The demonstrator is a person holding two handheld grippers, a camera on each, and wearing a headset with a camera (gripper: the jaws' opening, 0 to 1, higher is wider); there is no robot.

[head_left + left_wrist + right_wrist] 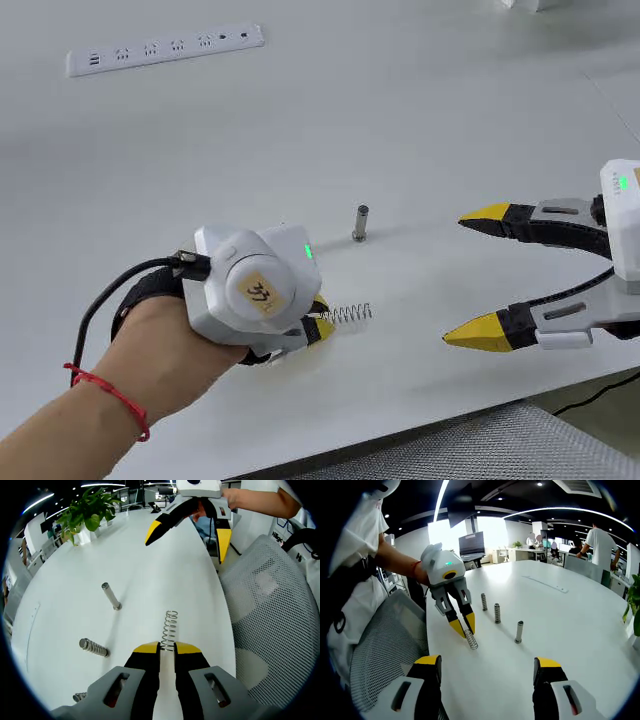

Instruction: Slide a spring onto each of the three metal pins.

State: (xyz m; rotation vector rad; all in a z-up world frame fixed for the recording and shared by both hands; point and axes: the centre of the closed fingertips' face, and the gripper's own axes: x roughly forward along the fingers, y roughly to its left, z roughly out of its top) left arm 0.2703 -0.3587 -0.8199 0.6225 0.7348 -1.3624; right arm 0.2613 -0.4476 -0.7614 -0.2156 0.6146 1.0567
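Nearest the headset is the person's hand [160,350], a red cord [110,392] at its wrist, gripping the left tool [322,318] low over the white table [400,100]. That tool's yellow-tipped jaws are pinched together on one end of a loose spring [348,314], which sticks out straight ahead of them and lies close along the table top; whether its free end touches the surface I cannot tell. In the left gripper view the left tool [167,647] clamps the spring [170,625] at its near coils, and the bare pin [110,595] stands upright ahead and to the left, well apart from it. A second pin [93,647] and a third pin [80,697] each carry a spring already. The right tool [455,280] hangs over the table's near edge with its jaws spread wide and nothing between them, its tips turned toward the spring. From the right gripper view the bare pin [519,631], second pin [496,613] and third pin [483,602] form a short row beyond the right tool [487,662], and the left tool [463,628] points the spring [471,640] downward beside that row. A power strip [165,48] lies at the table's far side.
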